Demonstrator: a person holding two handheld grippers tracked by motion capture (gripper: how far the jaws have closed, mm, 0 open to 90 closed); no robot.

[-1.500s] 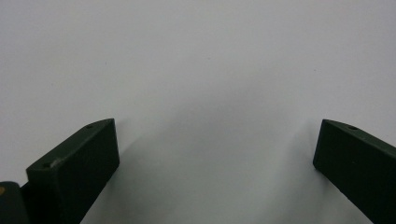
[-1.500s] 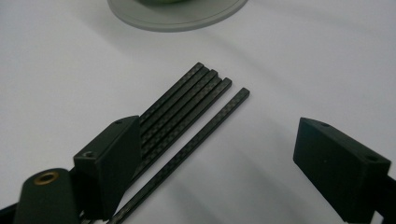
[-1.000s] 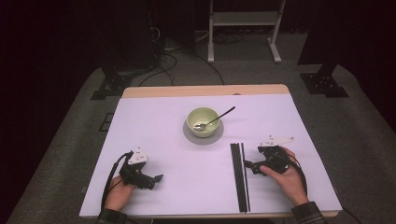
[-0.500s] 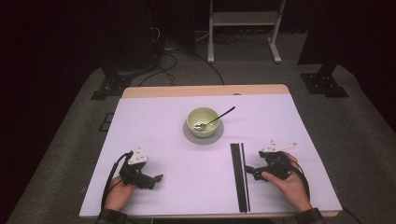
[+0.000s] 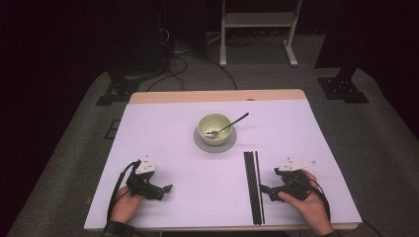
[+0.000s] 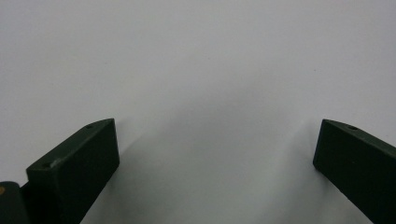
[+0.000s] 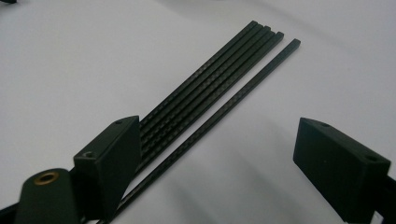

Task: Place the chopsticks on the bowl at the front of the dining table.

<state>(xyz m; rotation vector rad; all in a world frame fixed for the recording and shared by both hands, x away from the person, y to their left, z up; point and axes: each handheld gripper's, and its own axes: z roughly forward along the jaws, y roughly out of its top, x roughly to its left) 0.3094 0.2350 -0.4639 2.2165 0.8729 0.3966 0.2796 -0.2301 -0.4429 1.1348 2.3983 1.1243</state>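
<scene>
Right gripper view puts our right claw released wide, grasping nothing, over black chopsticks — a bundle plus one loose stick running toward one o'clock. We risk pinching the loose one alone and scattering the rest across the bench. Our left claw gapes empty.

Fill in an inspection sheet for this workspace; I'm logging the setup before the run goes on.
Surface: white table top, bare wooden strip along the far edge.
Job's things: black chopsticks lying flat, one slightly apart.
Clutter: green bowl on a grey saucer, spoon inside.
Grippers: left gripper open over bare table; right gripper open beside the chopsticks.
Cables: one trails from each gripper; more lie on the floor.
Surroundings: dark room, white rack behind.
</scene>
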